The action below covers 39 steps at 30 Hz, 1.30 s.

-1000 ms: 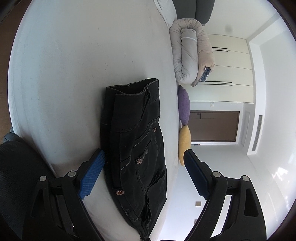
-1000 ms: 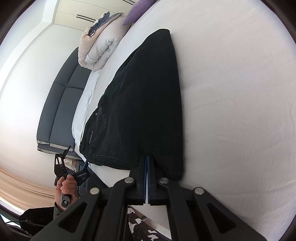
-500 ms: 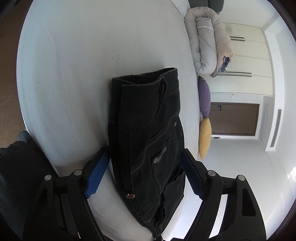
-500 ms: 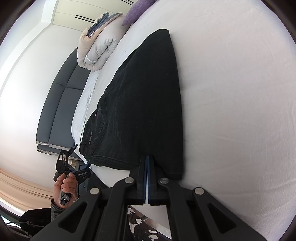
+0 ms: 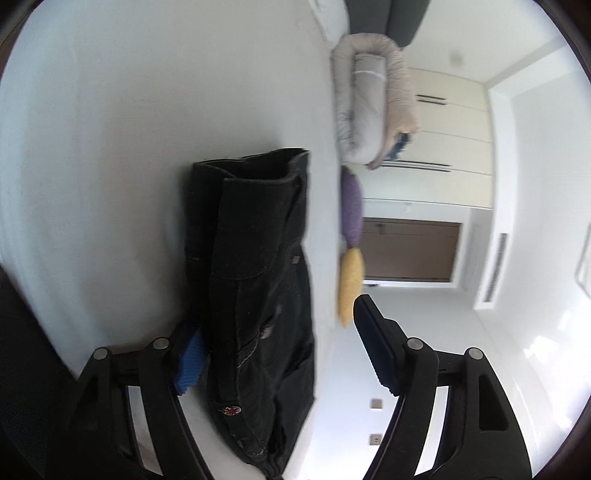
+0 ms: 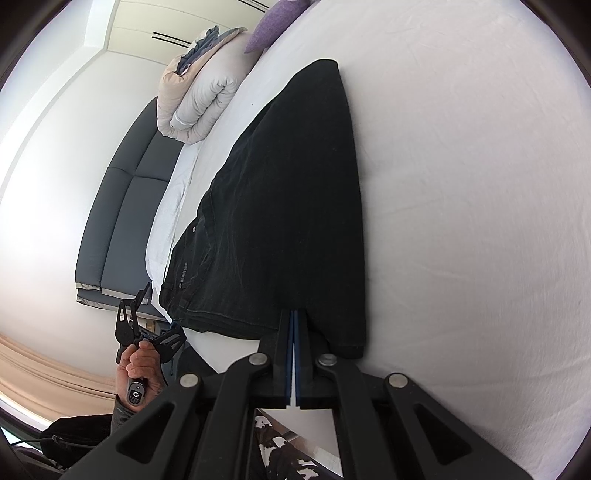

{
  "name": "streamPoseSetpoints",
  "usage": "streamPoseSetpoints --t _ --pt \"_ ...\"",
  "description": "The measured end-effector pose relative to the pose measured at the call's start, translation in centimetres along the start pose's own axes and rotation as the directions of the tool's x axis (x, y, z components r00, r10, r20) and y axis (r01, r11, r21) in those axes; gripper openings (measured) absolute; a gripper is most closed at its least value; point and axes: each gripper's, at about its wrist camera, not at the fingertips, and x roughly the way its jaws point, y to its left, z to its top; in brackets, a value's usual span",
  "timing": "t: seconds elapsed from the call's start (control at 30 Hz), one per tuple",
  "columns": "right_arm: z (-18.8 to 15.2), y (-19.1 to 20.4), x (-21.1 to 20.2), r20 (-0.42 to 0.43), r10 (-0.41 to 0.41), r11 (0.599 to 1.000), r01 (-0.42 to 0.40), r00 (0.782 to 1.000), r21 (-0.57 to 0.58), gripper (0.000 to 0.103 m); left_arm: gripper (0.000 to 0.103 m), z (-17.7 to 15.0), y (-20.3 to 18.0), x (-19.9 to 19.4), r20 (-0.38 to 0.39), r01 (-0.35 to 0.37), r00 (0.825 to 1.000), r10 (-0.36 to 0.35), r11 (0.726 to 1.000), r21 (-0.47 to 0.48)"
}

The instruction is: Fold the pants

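The black pants [image 6: 288, 206] lie lengthwise on the white bed [image 6: 461, 184], running from lower centre of the right view up toward its top, legs apparently doubled over each other. The right gripper [image 6: 294, 332] is pinched tight on the near hem, probably to carry it toward the waistband [image 5: 255, 173]. The left gripper [image 5: 277, 343] is spread wide, straddling the pants and gripping nothing. Bare sheet lies right of the pants; the bed's edge, a rolled duvet [image 6: 207, 96] and purple pillow [image 6: 273, 26] crowd the upper left.
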Motion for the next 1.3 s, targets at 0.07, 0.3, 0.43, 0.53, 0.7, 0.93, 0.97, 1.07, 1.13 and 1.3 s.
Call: streamPoseSetpoints --t 0.07,0.3,0.43,0.53,0.7,0.93,0.97,1.07,1.13,1.3 --pt "0.0 0.0 0.0 0.000 -0.001 1.000 0.001 1.000 0.001 0.000 0.066 -0.2 -0.2 -0.2 0.008 0.030 1.000 -0.030 0.998 0.049" --pt "0.0 0.1 -0.1 -0.001 -0.006 1.000 0.006 1.000 0.000 0.000 0.063 -0.4 -0.4 0.9 0.038 -0.073 0.997 0.067 0.979 0.190" --pt "0.1 0.2 -0.2 -0.002 -0.010 1.000 0.010 1.000 0.003 0.000 0.063 -0.4 -1.3 2.1 0.025 -0.148 0.989 0.146 0.962 0.229" --pt "0.2 0.7 -0.4 -0.001 -0.017 1.000 0.017 1.000 -0.001 0.000 0.058 -0.1 -1.3 2.1 0.020 -0.110 0.994 0.108 0.973 0.201" --pt "1.1 3.4 -1.3 0.010 -0.029 0.999 0.029 1.000 -0.045 0.004 0.024 0.8 0.4 1.8 0.007 -0.078 0.997 0.078 0.989 0.126" --pt "5.7 13.0 3.6 -0.080 0.026 0.977 -0.043 0.996 -0.211 0.004 0.010 1.3 1.8 1.7 -0.005 -0.066 0.998 0.067 0.991 0.119" --pt "6.6 14.3 5.3 -0.109 0.037 0.974 -0.060 0.993 -0.219 0.004 0.010 1.4 1.8 1.6 -0.007 -0.067 0.998 0.068 0.990 0.126" --pt "8.8 16.4 10.7 -0.180 0.019 0.971 -0.061 0.984 -0.231 0.004 0.009 1.2 1.2 1.1 -0.002 -0.093 0.995 0.095 0.979 0.181" --pt "10.0 16.2 14.1 -0.223 0.002 0.982 -0.043 0.975 -0.181 0.004 0.009 0.8 0.3 0.9 0.005 -0.107 0.994 0.109 0.966 0.235" --pt "11.1 13.5 19.0 -0.272 -0.103 0.991 0.077 0.957 -0.105 0.000 0.009 -0.6 -2.8 0.6 0.021 -0.132 0.991 0.134 0.920 0.369"
